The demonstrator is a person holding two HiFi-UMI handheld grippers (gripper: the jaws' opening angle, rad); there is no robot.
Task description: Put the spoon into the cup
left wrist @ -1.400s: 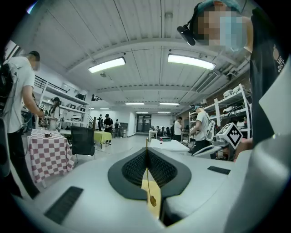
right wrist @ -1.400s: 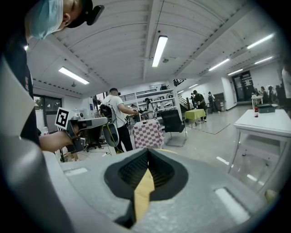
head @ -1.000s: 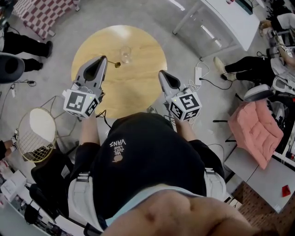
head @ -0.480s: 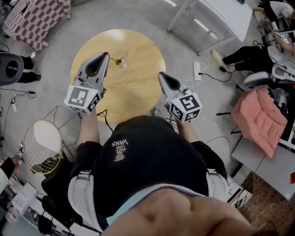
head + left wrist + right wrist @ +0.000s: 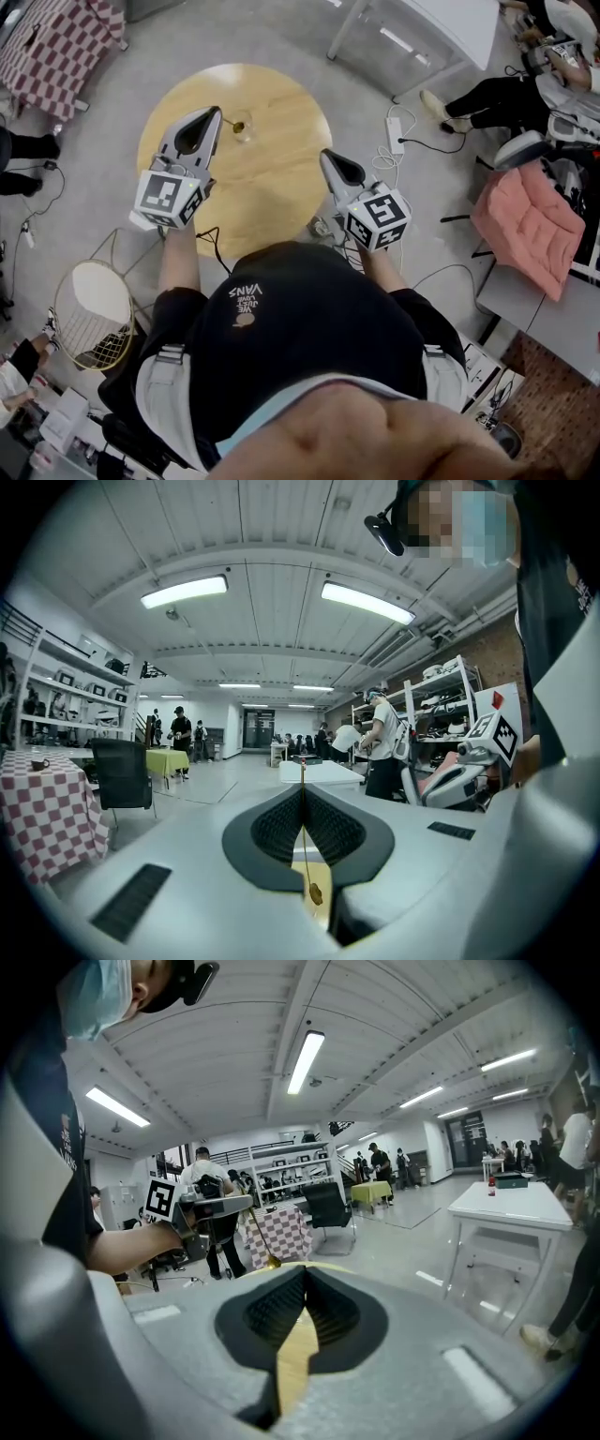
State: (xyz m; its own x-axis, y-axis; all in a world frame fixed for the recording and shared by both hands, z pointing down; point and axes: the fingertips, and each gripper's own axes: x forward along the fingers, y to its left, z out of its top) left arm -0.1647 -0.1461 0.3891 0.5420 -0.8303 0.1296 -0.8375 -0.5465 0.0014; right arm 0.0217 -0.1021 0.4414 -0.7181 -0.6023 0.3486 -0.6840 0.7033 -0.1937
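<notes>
My left arm reaches forward over the table. The left gripper (image 5: 213,113) has its jaws pinched tight on the thin handle of the spoon (image 5: 305,855). The spoon hangs down from the tips, brassy bowl lowest. In the head view its bowl sits just beside the near-left rim of the clear glass cup (image 5: 247,127); I can't tell if they touch. My right arm is bent, with the right gripper (image 5: 329,157) at the table's right edge. Its jaws are closed together on nothing, and only table wood shows through the slit. A marker cube (image 5: 169,199) with black-and-white squares rides on the back of each gripper. The print on my black shirt (image 5: 281,328) reads "VANS"; the smaller lines under it are too small to read. The surface is a round light-wood table (image 5: 272,187). The room has a grey floor (image 5: 94,141), a red-white checked cloth (image 5: 56,37) top left and a white table (image 5: 450,28) top right. There is a pink cushion (image 5: 525,225) at right, a round wire-frame stand (image 5: 89,314) lower left and a white power strip (image 5: 395,145) with cables beside the table.
</notes>
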